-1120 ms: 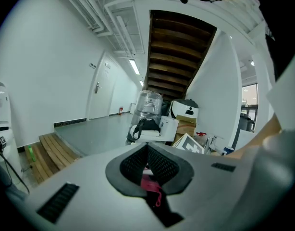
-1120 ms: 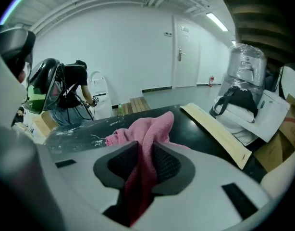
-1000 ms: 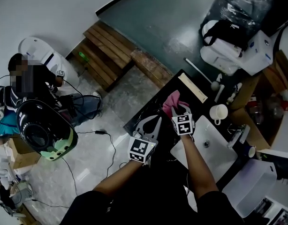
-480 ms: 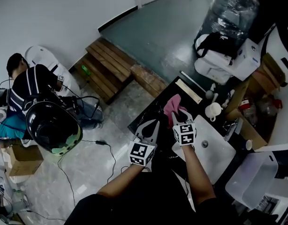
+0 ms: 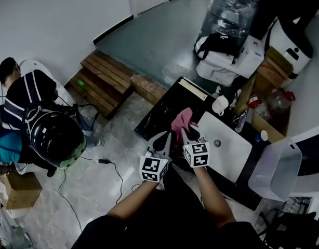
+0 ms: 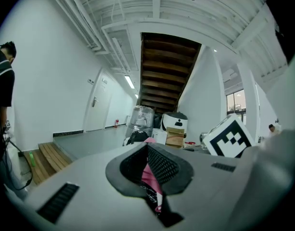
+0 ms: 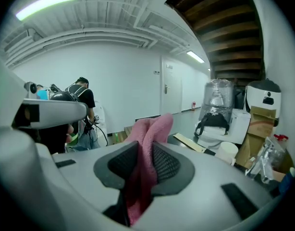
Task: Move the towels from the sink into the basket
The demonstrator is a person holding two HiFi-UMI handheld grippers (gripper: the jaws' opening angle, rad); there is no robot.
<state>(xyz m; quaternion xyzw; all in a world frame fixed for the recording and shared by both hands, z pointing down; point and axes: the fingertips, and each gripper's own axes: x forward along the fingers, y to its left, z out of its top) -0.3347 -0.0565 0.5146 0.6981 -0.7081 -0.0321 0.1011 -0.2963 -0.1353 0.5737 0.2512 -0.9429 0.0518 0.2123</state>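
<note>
A pink towel [image 5: 181,120] hangs over the black countertop [image 5: 159,113], just left of the white sink [image 5: 229,149]. My right gripper [image 5: 190,132] is shut on it. In the right gripper view the towel [image 7: 148,134] is pinched between the pads and sticks up past my right gripper [image 7: 146,153]. My left gripper [image 5: 165,138] sits close beside it on the left, jaws together. Only a thin pink strip shows through the slit of the left gripper [image 6: 149,153]. A clear plastic bin [image 5: 276,169] stands right of the sink.
A white mug [image 5: 220,104] and a faucet [image 5: 241,119] stand at the sink's far edge. A large water bottle [image 5: 229,9] and cardboard boxes lie beyond. A person [image 5: 24,95] and a black helmet [image 5: 53,136] are on the left, near a wooden pallet [image 5: 110,77].
The head view has swung, so the counter and sink now sit further right and lower. The right gripper still holds the pink towel. Both grippers stay side by side.
</note>
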